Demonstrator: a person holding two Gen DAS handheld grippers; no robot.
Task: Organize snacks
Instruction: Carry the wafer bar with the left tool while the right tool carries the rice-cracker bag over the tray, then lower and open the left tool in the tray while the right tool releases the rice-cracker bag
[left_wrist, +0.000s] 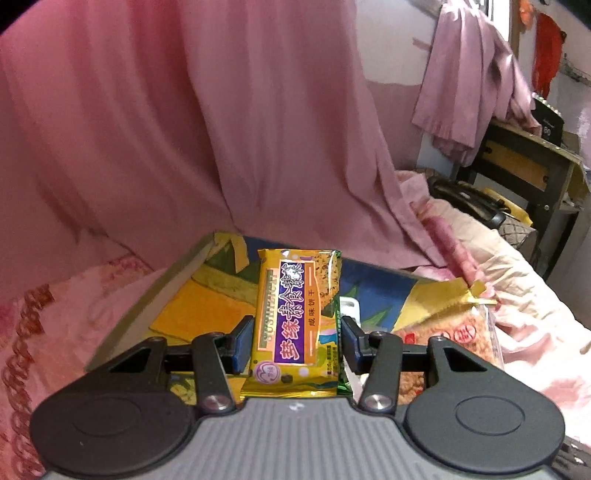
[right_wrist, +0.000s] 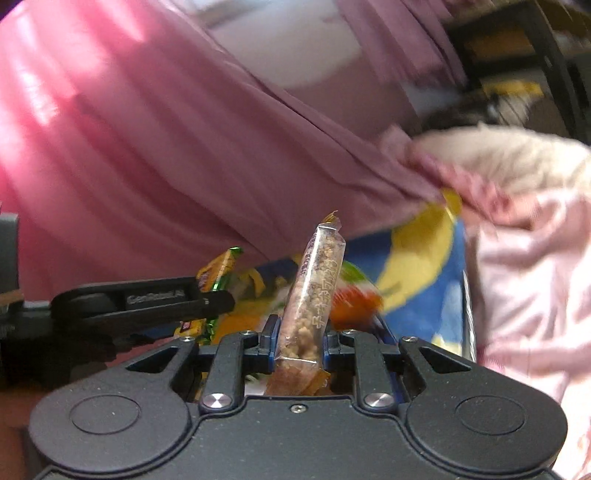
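Observation:
In the left wrist view my left gripper is shut on a yellow and purple cracker packet, held flat above a colourful blue and yellow box. A clear bag of brown snacks lies at the right of the box. In the right wrist view my right gripper is shut on a narrow clear packet of brown crumbly snack, held on edge over the same box. The left gripper's arm shows at the left with its yellow packet.
The box rests on a bed with pink bedding. A pink curtain hangs behind it. A cream quilt lies at the right, with a wooden desk and hanging clothes beyond.

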